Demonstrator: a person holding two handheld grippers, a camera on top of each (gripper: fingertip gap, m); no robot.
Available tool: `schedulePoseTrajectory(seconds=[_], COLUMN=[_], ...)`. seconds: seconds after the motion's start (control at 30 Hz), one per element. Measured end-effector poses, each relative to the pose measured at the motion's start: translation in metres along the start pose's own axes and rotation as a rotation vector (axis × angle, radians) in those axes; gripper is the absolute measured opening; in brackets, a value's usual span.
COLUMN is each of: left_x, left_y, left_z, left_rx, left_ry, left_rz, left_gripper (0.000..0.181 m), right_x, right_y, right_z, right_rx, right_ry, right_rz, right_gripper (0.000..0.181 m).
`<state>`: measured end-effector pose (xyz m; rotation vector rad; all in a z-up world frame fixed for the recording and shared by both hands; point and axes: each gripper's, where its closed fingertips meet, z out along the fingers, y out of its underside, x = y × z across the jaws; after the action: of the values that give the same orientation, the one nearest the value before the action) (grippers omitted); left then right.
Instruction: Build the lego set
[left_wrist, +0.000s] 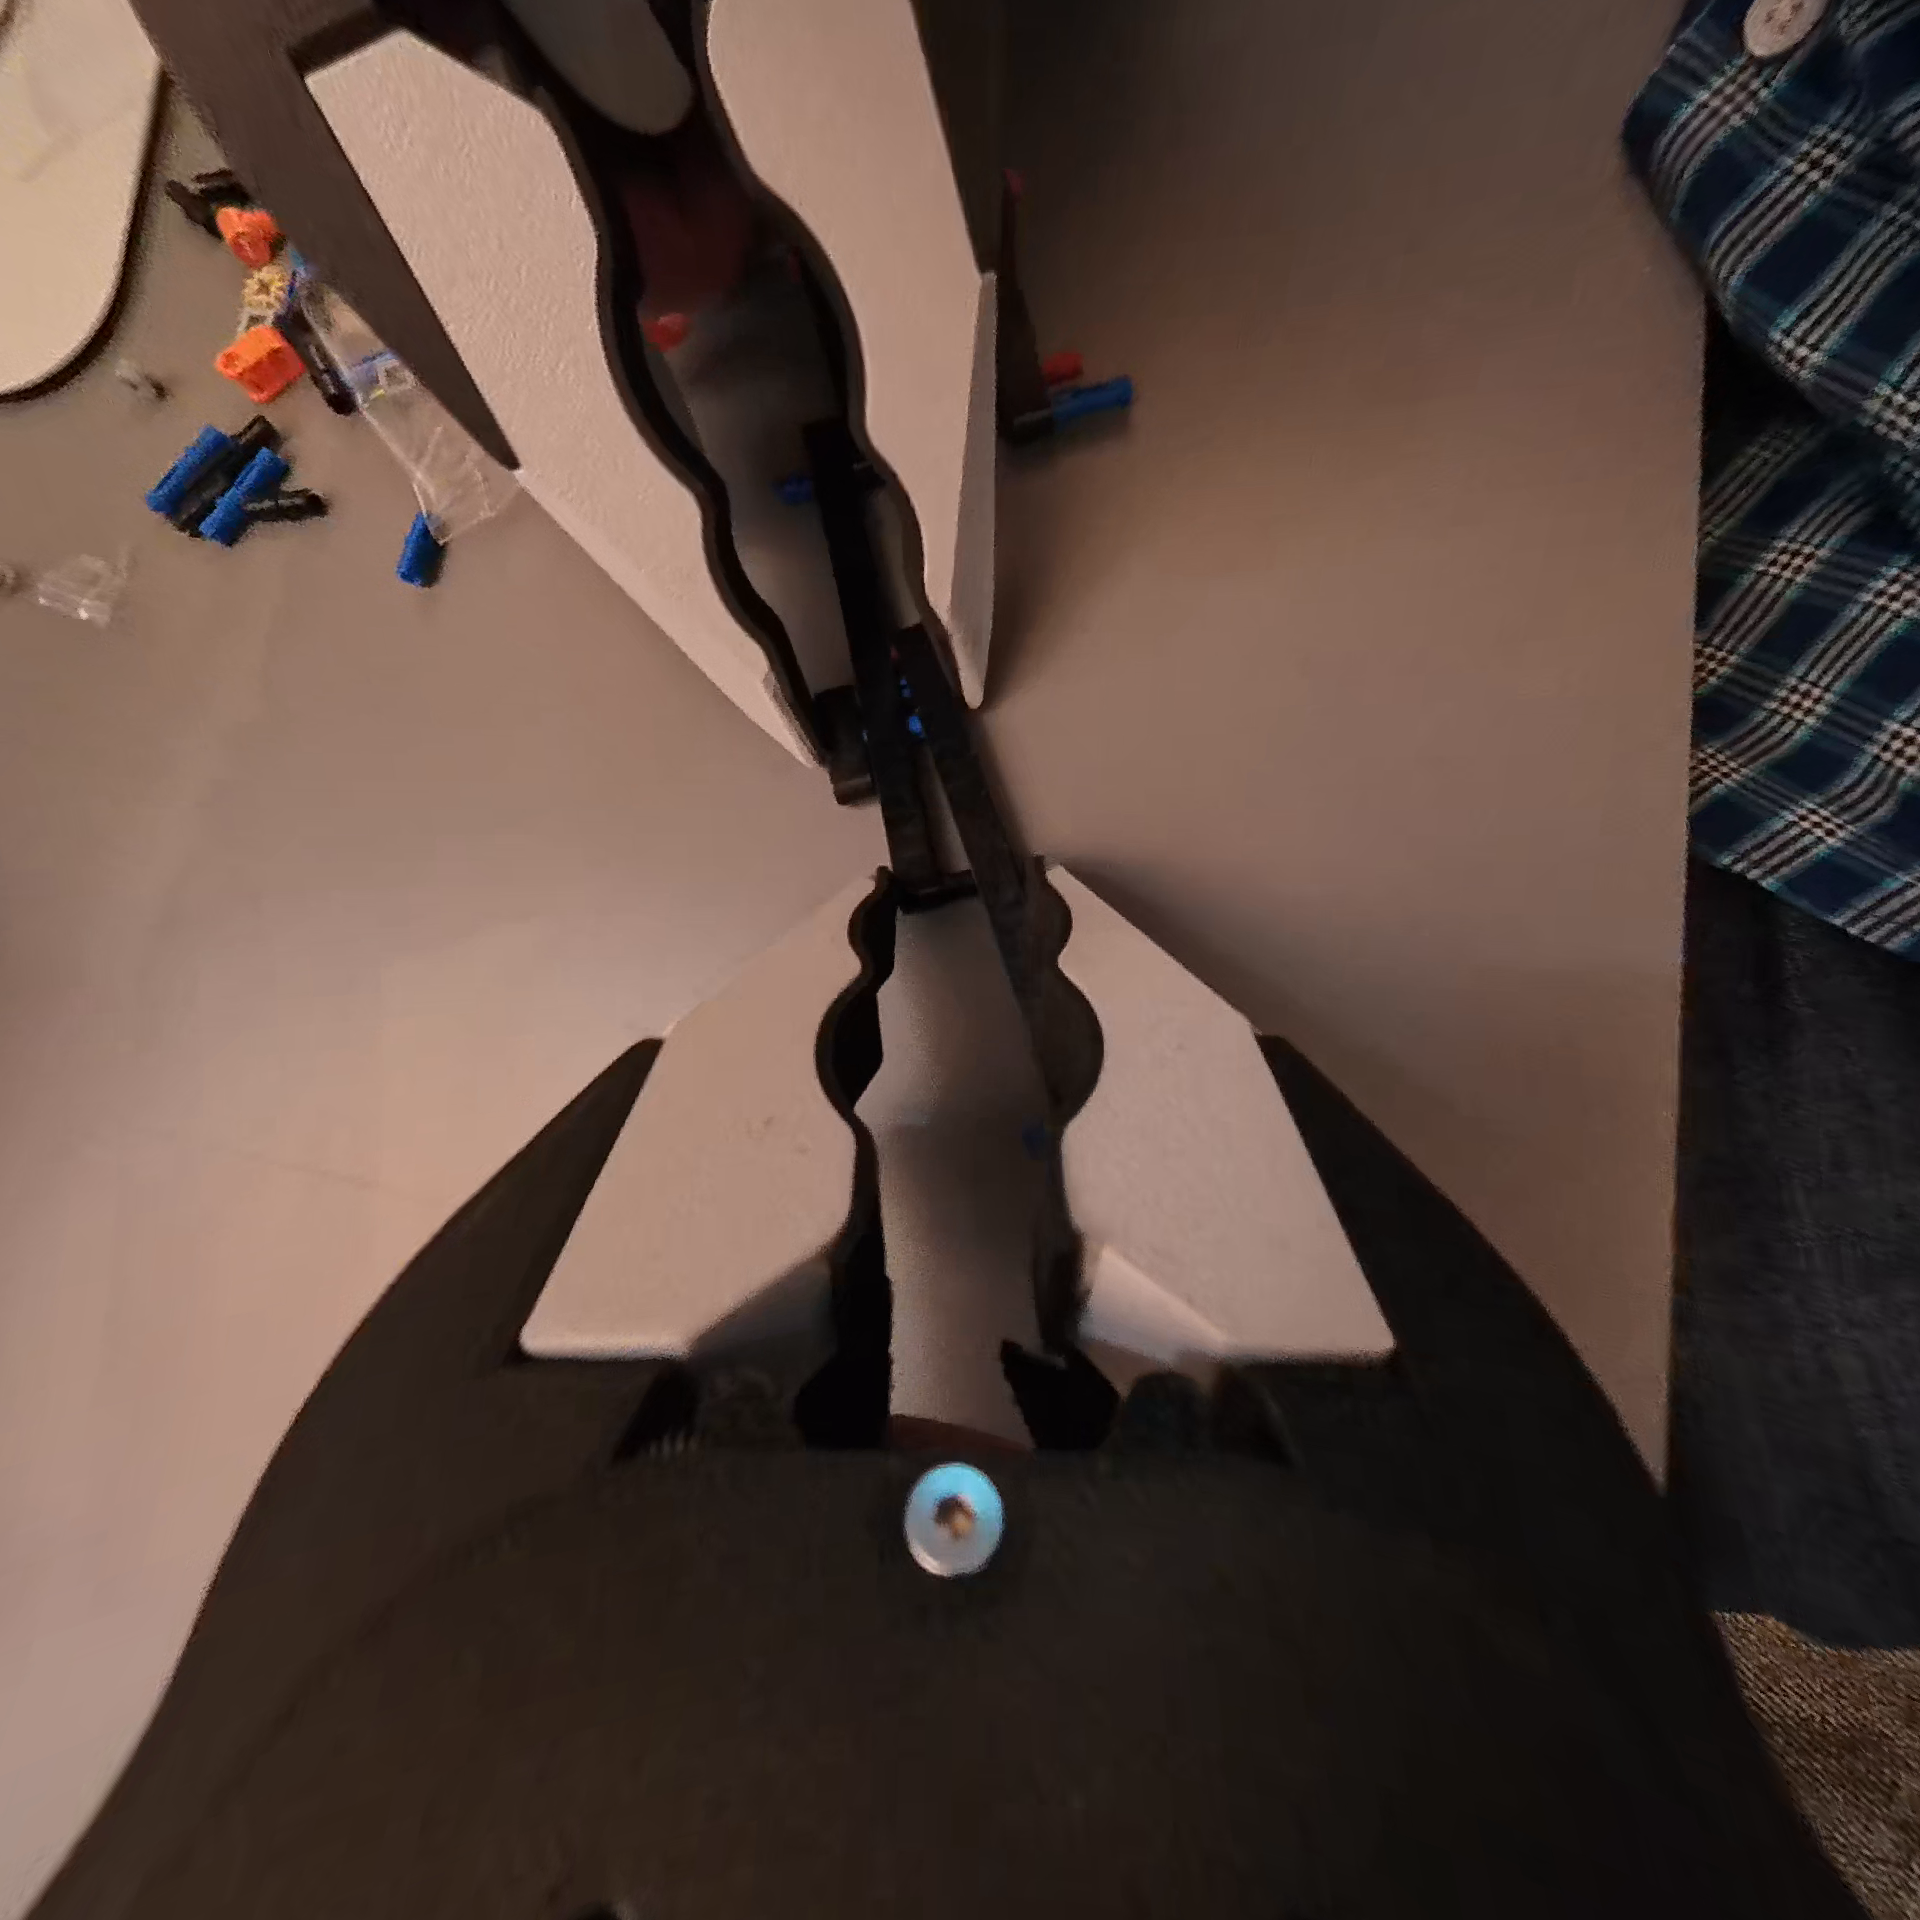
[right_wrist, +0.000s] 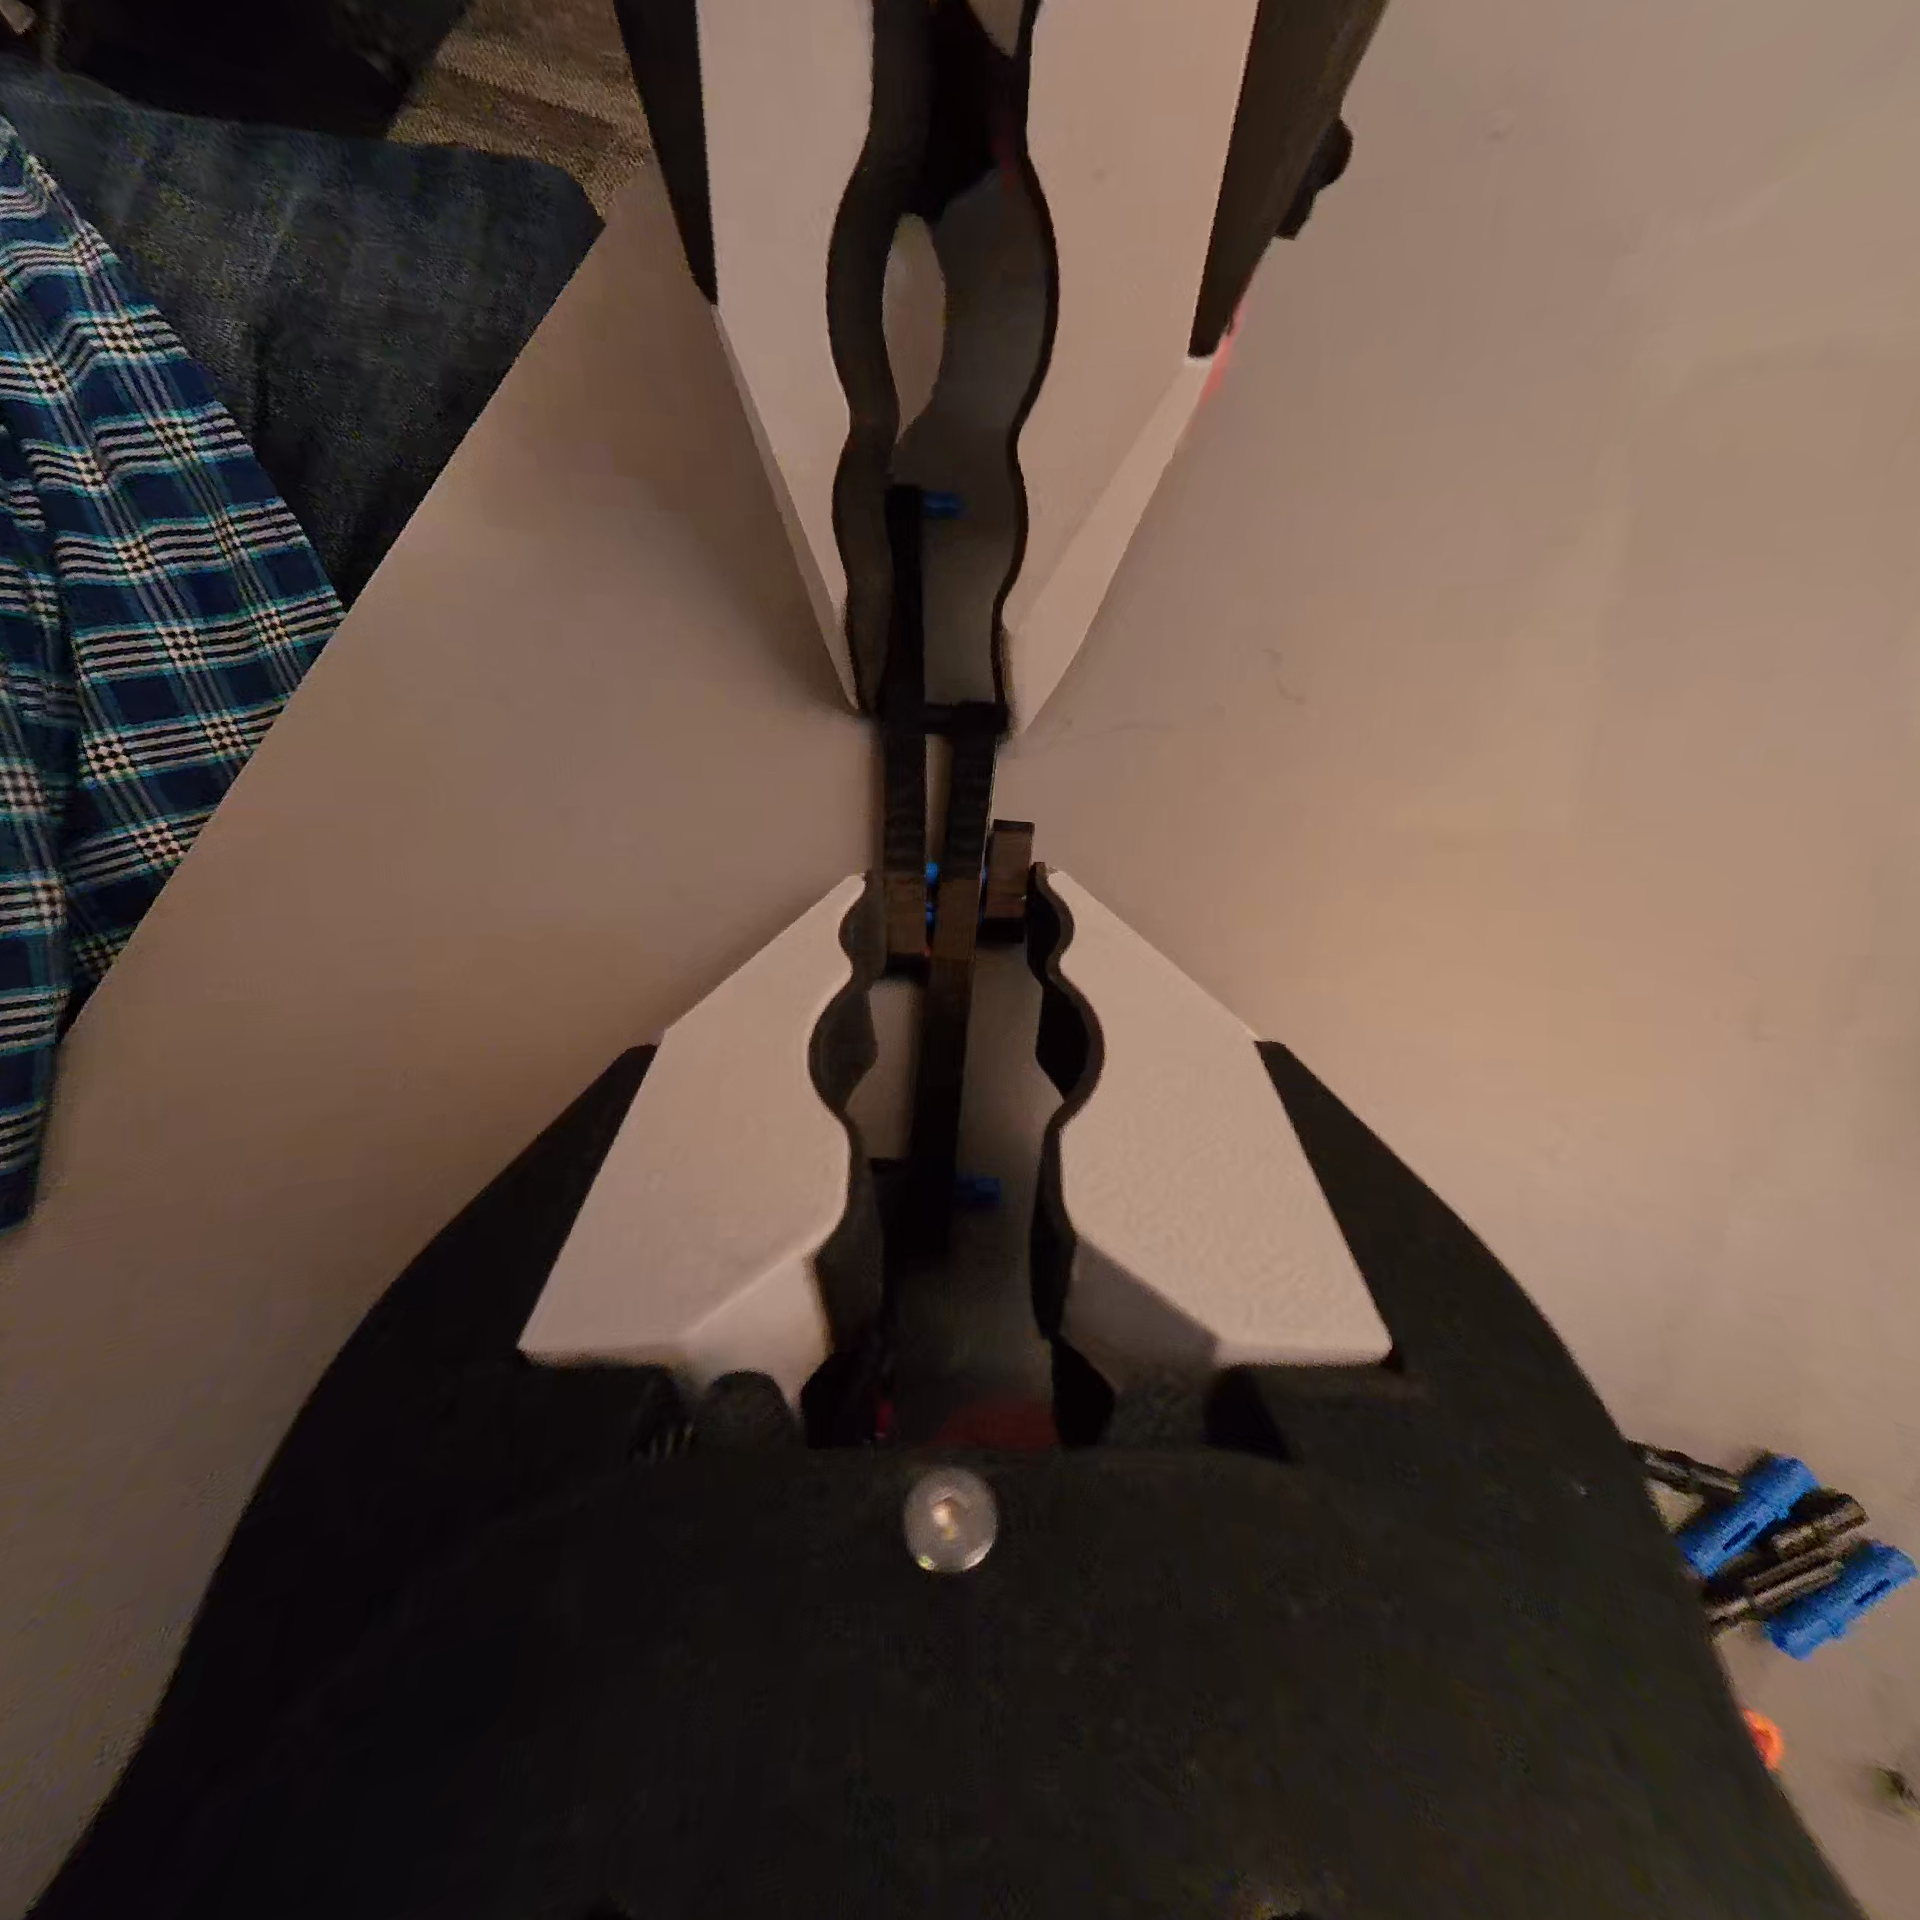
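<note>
The left gripper (left_wrist: 961, 894) and the right gripper (right_wrist: 951, 894) meet tip to tip over the pale counter (left_wrist: 364, 883), each showing in the other's wrist view as the farther pair of white wedge fingers with wavy black pads. Between them runs the lego assembly (left_wrist: 914, 769), made of long black beams with small blue pins showing along their sides; two beams lie close side by side and cross at a slight angle, joined by a short black crosspiece. In the left wrist view the left jaws stand narrowly apart, with one beam running back along the right-hand pad and the crosspiece at the tips, so they appear to be gripping the assembly's near end. In the right wrist view the beams (right_wrist: 925, 831) pass between the right jaws, also narrowly parted, against the left-hand pad, with a small black block beside the other tip; these jaws likewise appear closed on the assembly. The assembly lies out in the counter's open middle, near the edge where a person's plaid shirt (left_wrist: 1808, 468) shows. Farther off, toward the far left part of the counter in the left view, loose blue pins (left_wrist: 223, 488) lie with black pieces, orange pieces (left_wrist: 260, 364) and clear plastic bags (left_wrist: 436, 457).
</note>
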<state>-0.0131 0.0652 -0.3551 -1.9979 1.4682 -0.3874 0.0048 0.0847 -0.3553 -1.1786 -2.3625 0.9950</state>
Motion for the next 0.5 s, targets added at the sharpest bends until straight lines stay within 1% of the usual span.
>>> schedulePoseTrajectory(seconds=[0.07, 0.13, 0.23, 0.3, 0.5], left_x=[-0.001, 0.003, 0.005, 0.009, 0.011], left_y=[0.002, 0.004, 0.005, 0.005, 0.003], left_z=[-0.003, -0.004, -0.005, -0.004, -0.003], left_rx=[-0.005, 0.0, -0.022, -0.019, 0.005], left_ry=[-0.038, -0.026, -0.054, -0.064, -0.056], left_rz=[0.006, 0.001, 0.016, 0.026, 0.097], left_gripper=[0.033, 0.024, 0.017, 0.007, 0.006], right_x=[-0.001, -0.001, -0.001, -0.001, -0.003], right_y=[0.0, 0.0, 0.001, 0.002, 0.002], right_z=[0.0, 0.0, -0.001, -0.002, -0.002], right_rx=[0.001, 0.001, 0.003, 0.005, 0.002], right_ry=[-0.002, -0.003, 0.012, 0.019, 0.008], right_rz=[-0.003, -0.009, -0.009, -0.011, -0.026], right_gripper=[0.025, 0.024, 0.024, 0.024, 0.024])
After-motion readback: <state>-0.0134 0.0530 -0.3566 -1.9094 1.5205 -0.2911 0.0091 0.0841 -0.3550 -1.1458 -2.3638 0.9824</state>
